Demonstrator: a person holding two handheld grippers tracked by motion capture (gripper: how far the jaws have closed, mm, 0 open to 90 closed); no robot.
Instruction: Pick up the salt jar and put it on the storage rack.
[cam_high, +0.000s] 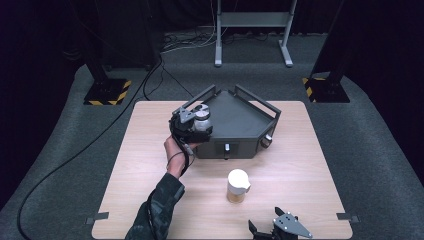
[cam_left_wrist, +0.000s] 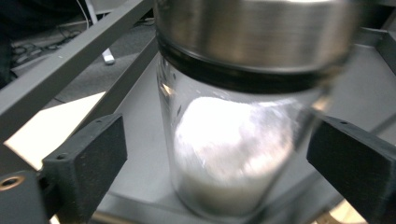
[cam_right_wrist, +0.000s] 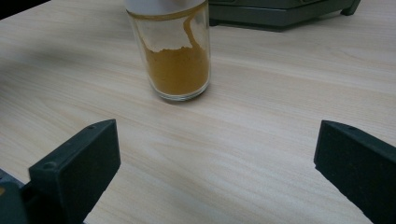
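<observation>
A glass jar of white powder (cam_left_wrist: 229, 154) with a metal lid stands in the left corner of a dark grey railed tray (cam_high: 240, 120). My left gripper (cam_high: 200, 125) is open around this jar (cam_high: 202, 119); one finger (cam_left_wrist: 88, 163) sits clear of the glass on each side. A second jar (cam_high: 238, 186), with a white lid and orange powder, stands on the wooden table in front of the tray. My right gripper (cam_high: 272, 231) rests near the table's front edge, open and holding nothing. The orange-powder jar (cam_right_wrist: 175, 56) stands a short way beyond its jaws.
The tray's front wall carries small knobs (cam_high: 227, 147). The wooden table (cam_high: 150, 165) has bare surface left and right of the orange jar. Cables, a metal stand (cam_high: 252, 30) and hazard-striped post bases (cam_high: 107, 92) are on the floor behind the table.
</observation>
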